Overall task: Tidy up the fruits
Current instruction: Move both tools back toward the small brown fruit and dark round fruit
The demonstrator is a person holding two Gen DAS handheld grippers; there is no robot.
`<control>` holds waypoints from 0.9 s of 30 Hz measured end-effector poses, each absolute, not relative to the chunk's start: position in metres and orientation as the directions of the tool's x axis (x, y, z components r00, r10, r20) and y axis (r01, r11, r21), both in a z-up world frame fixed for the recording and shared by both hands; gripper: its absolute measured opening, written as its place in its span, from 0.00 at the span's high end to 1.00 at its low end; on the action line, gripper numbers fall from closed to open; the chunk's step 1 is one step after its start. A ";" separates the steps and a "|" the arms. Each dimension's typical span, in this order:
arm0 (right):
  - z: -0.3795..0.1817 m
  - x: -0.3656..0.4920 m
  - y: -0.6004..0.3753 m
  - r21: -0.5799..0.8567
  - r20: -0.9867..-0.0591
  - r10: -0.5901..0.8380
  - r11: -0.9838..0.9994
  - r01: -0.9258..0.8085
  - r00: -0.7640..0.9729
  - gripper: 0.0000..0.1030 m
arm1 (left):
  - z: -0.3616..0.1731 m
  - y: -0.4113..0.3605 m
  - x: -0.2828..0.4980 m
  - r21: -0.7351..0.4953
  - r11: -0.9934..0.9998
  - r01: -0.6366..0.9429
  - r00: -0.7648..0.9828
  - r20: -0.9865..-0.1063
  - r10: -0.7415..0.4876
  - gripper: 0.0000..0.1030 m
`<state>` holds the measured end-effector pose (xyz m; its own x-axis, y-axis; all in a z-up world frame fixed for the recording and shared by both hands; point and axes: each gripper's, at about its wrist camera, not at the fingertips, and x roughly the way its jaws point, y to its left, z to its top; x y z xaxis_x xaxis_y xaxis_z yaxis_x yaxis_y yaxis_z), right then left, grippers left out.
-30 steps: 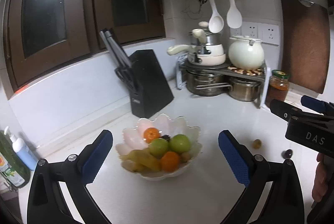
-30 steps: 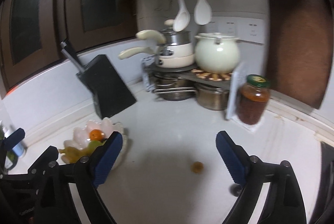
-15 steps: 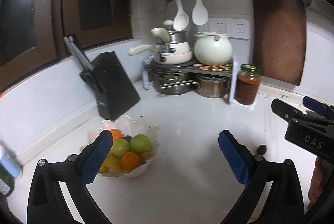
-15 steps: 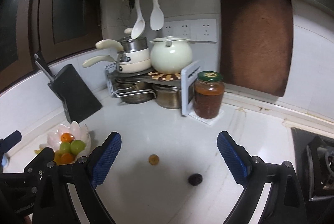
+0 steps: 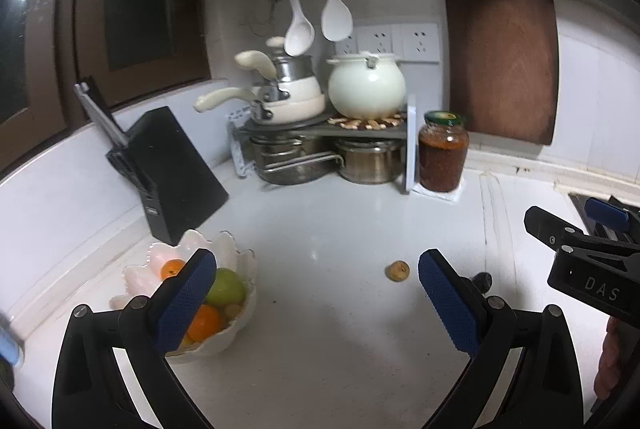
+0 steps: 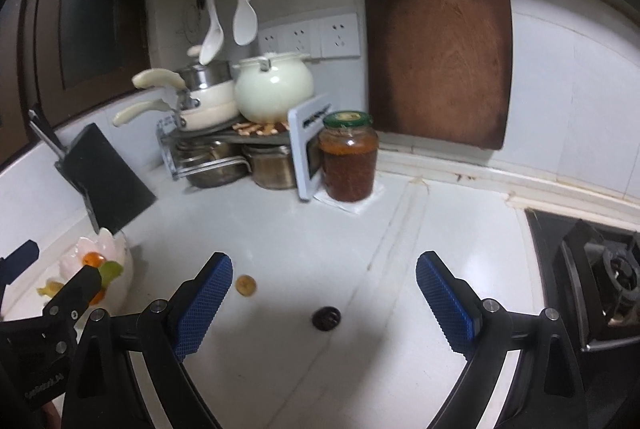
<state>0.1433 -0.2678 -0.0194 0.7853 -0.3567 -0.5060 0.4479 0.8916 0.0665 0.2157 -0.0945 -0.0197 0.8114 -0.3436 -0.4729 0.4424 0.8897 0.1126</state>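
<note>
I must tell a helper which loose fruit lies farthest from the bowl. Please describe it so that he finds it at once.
Start at the glass jar of reddish-brown preserve beside the pot rack. Come toward the camera across the bare white counter: two small fruits lie loose. The one you want is the dark wrinkled fruit; its neighbour, the small yellow-brown fruit, is paler and nearer the bowl.

**op:** From my left cam, the left tong's blue pad [image 5: 188, 299] covers half the fruit bowl [image 5: 236, 325], and the dark fruit [image 5: 482, 281] peeks out behind the right pad. Can't tell what it is.

**reply:** Same here on the right cam. The left tongs' arm hides part of the bowl, and the stove [image 6: 612, 277] gets cut off at the edge.
</note>
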 end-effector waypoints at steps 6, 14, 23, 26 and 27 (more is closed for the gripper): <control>-0.040 0.147 -0.279 0.039 -0.550 -0.382 0.876 0.480 0.742 0.09 | -0.037 -0.110 0.222 0.142 0.864 0.482 0.790 -0.497 -0.359 0.00; -0.066 0.152 -0.292 0.043 -0.617 -0.367 0.867 0.496 0.696 0.09 | -0.058 -0.129 0.233 0.159 0.825 0.542 0.751 -0.533 -0.390 0.00; -0.088 0.173 -0.301 0.036 -0.668 -0.346 0.870 0.492 0.660 0.11 | -0.086 -0.152 0.266 0.130 0.773 0.621 0.659 -0.620 -0.425 0.02; -0.096 0.182 -0.305 0.041 -0.689 -0.326 0.874 0.485 0.647 0.16 | -0.095 -0.159 0.276 0.129 0.765 0.631 0.643 -0.638 -0.424 0.04; -0.098 0.185 -0.306 0.042 -0.696 -0.320 0.875 0.482 0.643 0.16 | -0.097 -0.161 0.279 0.127 0.761 0.636 0.637 -0.643 -0.425 0.04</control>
